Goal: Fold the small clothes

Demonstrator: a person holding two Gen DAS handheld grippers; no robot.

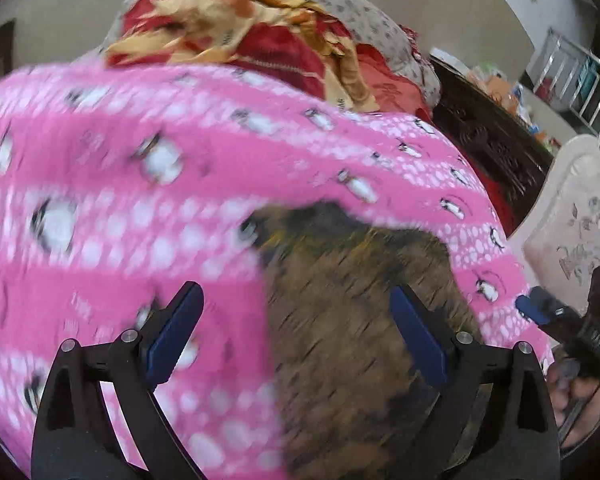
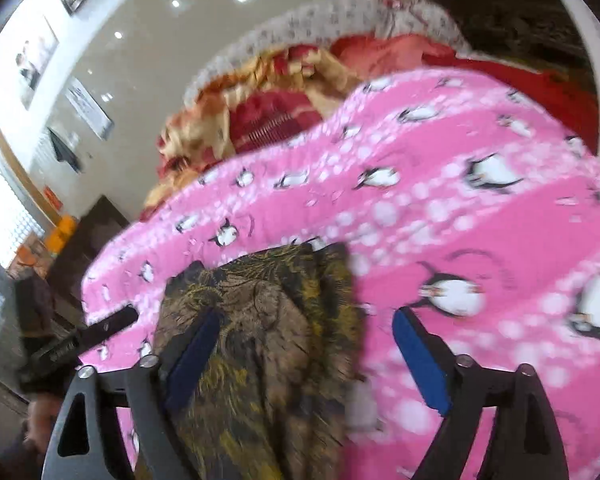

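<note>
Brown-yellow patterned garment is laid on pink penguin blanket, lower centre of both views. Left gripper and right gripper are held wide open above it, nothing gripped. Step judged: approach before a fold; an edge must be picked next. Frames are motion-blurred.

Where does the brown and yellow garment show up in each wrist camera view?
Left wrist: the brown garment lies lower centre, blurred, mostly between the open left tongs.
Right wrist: the garment lies lower centre-left, under the left finger of the open right tongs.
Shared landmark: the pink penguin blanket it lies on, with red and gold bedding behind.
</note>
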